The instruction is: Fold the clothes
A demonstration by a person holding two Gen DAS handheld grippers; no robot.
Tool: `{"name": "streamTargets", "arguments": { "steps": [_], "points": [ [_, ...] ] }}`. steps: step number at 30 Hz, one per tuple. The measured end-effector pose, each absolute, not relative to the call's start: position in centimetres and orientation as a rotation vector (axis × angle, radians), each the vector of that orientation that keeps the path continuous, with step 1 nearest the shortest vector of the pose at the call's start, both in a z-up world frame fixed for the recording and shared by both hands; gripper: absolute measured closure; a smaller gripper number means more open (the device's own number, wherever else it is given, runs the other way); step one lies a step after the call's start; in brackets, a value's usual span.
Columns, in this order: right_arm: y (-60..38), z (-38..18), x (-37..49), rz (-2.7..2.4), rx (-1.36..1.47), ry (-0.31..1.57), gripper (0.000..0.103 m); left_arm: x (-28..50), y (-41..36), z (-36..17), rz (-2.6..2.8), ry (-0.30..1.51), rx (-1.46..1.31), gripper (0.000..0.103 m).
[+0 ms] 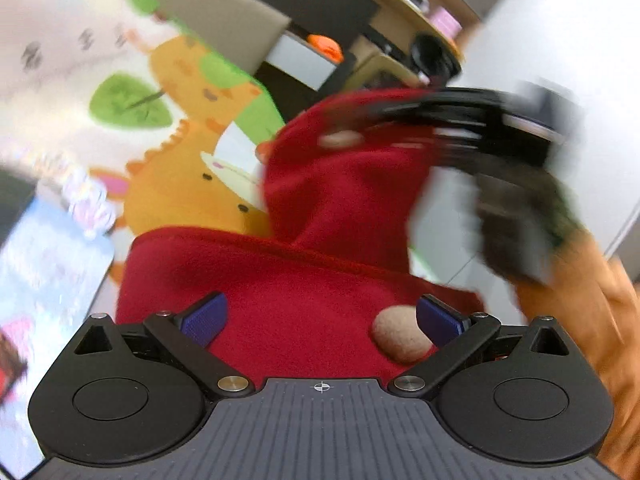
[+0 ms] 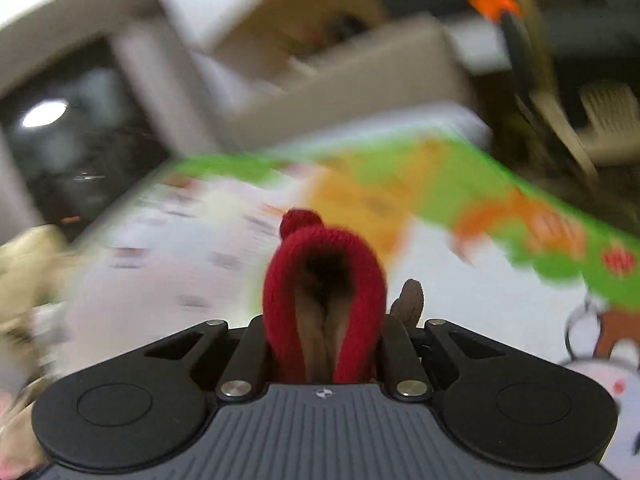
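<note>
My left gripper [image 1: 322, 318] gapes wide around the red fleece garment [image 1: 320, 216]; my right gripper [image 2: 324, 344] clamps its knitted cuff [image 2: 324, 276] aloft above the play mat [image 1: 168, 128], its fingertips hidden, everything blurred.

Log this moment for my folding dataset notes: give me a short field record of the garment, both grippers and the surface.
garment: red fleece garment with beige spots, lifted off the surface
left gripper: blue pads spread wide, red fabric draped between them, not pinched
right gripper: fingers closed on a red cuff-like fold of the garment
right gripper seen from left view: blurred black device at the garment's upper edge
surface: cartoon play mat, orange animal and green leaves
image quality: heavy motion blur in both views
</note>
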State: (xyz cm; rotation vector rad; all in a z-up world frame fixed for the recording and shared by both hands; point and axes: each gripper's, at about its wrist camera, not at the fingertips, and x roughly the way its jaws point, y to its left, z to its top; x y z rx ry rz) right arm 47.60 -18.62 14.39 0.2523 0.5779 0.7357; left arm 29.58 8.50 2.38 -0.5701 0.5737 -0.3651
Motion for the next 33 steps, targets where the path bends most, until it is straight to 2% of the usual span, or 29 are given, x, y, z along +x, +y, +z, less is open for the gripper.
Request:
{"name": "streamTargets", "arguments": {
  "steps": [3,5,7,11,14,17,20,23,25,26,28,31,33],
  "points": [
    [-20.7,17.7,38.6,0.914,0.139,0.472,0.091,29.9,8.9,2.3,-0.379,0.574,-0.567,0.0],
    [-21.3,15.9,33.7,1.007,0.1,0.525,0.091,30.2,9.3,2.2,-0.363,0.555,-0.598,0.0],
    [-21.0,11.8,30.5,1.026,0.053,0.647,0.089,30.0,10.3,2.3,-0.345,0.561,-0.676,0.0],
    [-20.7,4.7,26.4,0.941,-0.142,0.664,0.088,27.5,11.8,3.8,-0.312,0.613,-0.63,0.0],
    [-20.4,4.2,24.6,0.944,-0.212,0.57,0.085,24.5,13.0,6.5,-0.241,0.601,-0.535,0.0],
    [-19.8,4.1,24.3,0.934,-0.231,0.557,0.085,23.5,13.5,9.2,-0.274,0.53,-0.584,0.0],
    [-19.4,4.2,23.9,0.918,-0.274,0.542,0.083,24.5,11.5,9.5,-0.372,0.544,-0.647,0.0],
    [-20.8,4.8,22.9,0.904,-0.301,0.533,0.075,25.9,8.5,7.7,-0.341,0.616,-0.59,0.0],
    [-22.1,5.3,22.1,0.893,-0.292,0.542,0.063,26.6,6.6,6.3,-0.268,0.664,-0.499,0.0],
    [-22.9,5.6,21.7,0.888,-0.282,0.548,0.061,26.5,6.1,5.8,-0.228,0.662,-0.427,0.0],
    [-25.0,6.7,21.1,0.895,-0.223,0.557,0.044,25.5,5.9,5.4,-0.192,0.636,-0.336,0.0],
    [-28.6,8.9,21.1,0.904,-0.052,0.54,0.024,24.7,7.0,5.0,-0.18,0.644,-0.314,0.0],
    [-30.0,9.6,22.1,0.863,0.075,0.529,0.022,24.5,7.8,4.5,-0.132,0.664,-0.307,0.0]
  ]
}}
